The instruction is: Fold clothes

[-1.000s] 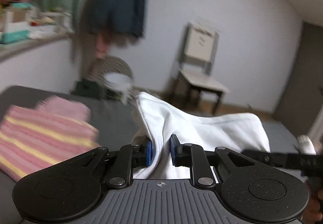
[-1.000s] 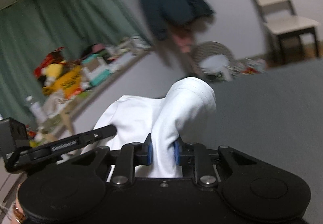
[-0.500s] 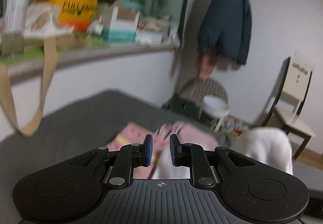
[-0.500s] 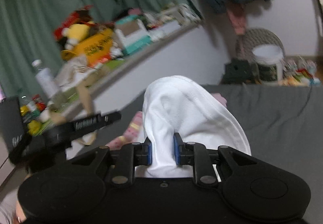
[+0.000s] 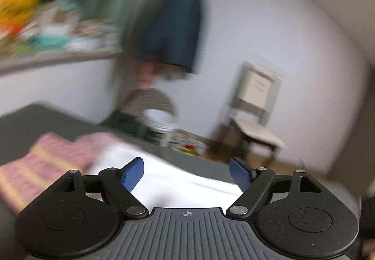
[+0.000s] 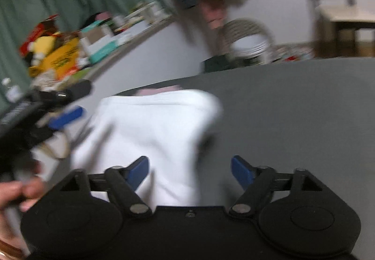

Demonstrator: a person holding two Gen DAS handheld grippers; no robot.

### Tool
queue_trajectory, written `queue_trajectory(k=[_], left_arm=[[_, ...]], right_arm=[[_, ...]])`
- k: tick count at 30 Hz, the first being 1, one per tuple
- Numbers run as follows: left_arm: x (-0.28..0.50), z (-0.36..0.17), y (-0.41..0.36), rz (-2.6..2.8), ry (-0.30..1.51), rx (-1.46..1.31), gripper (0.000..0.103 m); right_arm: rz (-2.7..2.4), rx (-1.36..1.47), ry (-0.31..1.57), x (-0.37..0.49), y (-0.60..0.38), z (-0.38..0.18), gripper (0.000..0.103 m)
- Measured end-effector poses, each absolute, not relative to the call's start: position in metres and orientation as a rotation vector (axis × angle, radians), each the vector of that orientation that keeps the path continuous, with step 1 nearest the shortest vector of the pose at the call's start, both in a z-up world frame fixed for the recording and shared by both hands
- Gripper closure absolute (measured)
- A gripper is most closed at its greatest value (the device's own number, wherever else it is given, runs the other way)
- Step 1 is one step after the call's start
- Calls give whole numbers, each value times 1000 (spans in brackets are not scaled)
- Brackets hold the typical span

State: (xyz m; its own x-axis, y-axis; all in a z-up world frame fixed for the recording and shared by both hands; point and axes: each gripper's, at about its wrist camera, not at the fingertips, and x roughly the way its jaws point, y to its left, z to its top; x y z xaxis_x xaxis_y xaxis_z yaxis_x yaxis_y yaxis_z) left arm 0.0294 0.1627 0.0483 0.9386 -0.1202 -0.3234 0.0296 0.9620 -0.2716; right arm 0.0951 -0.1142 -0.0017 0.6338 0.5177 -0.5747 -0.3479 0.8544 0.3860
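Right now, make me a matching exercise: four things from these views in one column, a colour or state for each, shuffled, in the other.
Things:
1. left gripper
2. white garment
3. striped garment
4. hanging jacket

Colour or state:
A. dark blue, on the wall
B. pink with yellow bands, lying on the dark surface
C. open, holding nothing
D. lying folded on the dark surface, released

Pairs: 1-C, 2-D, 3-B, 4-A
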Motion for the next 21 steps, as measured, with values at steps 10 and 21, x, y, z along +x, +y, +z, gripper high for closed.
queue_trajectory(k=[10, 21], left_arm=[[61, 6, -18, -309, 435, -200, 9], [102, -84, -71, -88, 645, -30, 9]], right_arm=[[94, 107, 595, 88, -252, -35, 0], [53, 30, 653, 85, -260, -75, 0]])
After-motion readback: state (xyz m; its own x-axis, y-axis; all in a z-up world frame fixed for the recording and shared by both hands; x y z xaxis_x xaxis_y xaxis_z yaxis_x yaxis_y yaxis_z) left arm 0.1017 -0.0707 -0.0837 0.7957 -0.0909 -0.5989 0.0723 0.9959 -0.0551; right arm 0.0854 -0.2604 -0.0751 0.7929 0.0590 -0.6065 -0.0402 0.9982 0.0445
